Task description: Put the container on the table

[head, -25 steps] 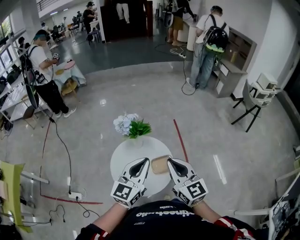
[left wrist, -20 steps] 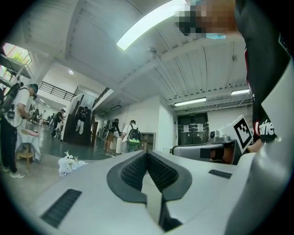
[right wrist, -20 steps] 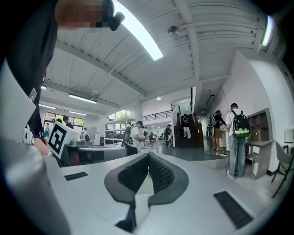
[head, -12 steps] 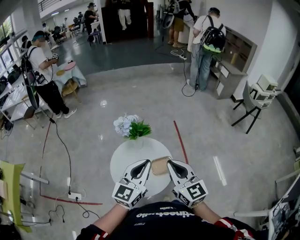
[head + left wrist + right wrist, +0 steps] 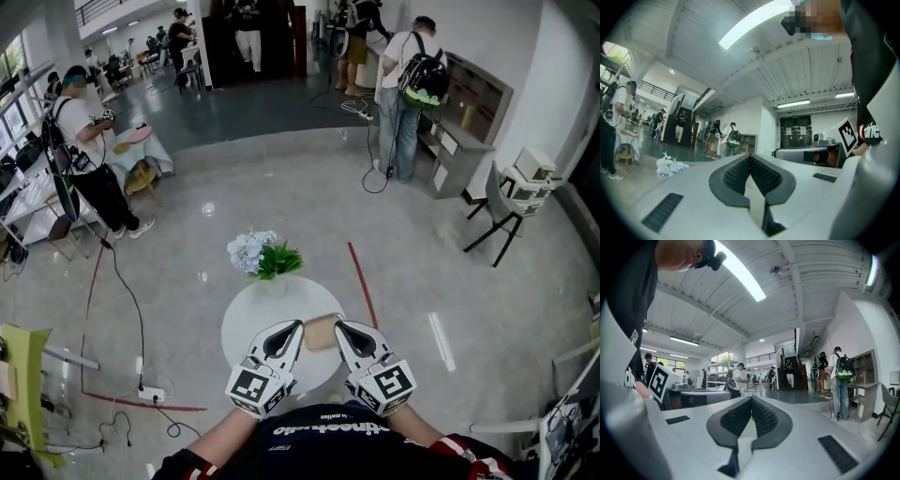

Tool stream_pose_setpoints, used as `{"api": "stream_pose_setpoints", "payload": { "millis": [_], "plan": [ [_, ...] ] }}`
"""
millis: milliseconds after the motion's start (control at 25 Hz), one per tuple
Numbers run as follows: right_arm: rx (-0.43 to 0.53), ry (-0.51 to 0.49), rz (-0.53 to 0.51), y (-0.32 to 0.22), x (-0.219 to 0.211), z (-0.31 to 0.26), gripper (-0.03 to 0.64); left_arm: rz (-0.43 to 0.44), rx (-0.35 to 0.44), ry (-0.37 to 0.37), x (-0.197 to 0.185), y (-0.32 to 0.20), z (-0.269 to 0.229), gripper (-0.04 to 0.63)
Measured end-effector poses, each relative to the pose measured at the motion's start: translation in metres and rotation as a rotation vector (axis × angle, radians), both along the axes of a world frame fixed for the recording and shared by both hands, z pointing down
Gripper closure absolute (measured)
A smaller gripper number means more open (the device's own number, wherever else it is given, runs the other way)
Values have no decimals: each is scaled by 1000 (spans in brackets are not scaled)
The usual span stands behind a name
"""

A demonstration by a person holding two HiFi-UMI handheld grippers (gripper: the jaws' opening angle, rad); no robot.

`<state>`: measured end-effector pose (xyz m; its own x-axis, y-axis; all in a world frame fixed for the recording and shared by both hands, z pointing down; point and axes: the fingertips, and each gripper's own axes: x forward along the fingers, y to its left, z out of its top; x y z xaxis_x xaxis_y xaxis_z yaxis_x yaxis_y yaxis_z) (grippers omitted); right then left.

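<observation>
Sitting on the round tabletop point(image 5: 251, 323), on the person's side of the flowers point(image 5: 262, 253), the beige container point(image 5: 322, 330) has not shifted. Left gripper point(image 5: 292, 327) and right gripper point(image 5: 341, 325) flank it, unmoved, fingers point(image 5: 733, 174) closed on nothing; the placement looks done.

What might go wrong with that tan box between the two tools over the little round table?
The left gripper and right gripper flank the container with fingers shut, not gripping it; a nudge might slide it off the small table. Pushing forward could knock the flowers at the far edge.
</observation>
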<state>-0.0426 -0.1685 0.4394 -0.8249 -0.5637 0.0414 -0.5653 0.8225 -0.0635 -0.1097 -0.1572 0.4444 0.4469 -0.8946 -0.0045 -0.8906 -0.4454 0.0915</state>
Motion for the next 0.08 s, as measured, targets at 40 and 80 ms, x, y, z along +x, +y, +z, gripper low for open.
{"api": "stream_pose_setpoints", "payload": {
  "millis": [40, 80],
  "plan": [
    [-1, -1, 0, 0, 0, 0, 603, 0, -2, 1, 0, 0, 0, 572],
    [-2, -1, 0, 0, 0, 0, 603, 0, -3, 3, 1, 0, 0, 572]
  ]
}}
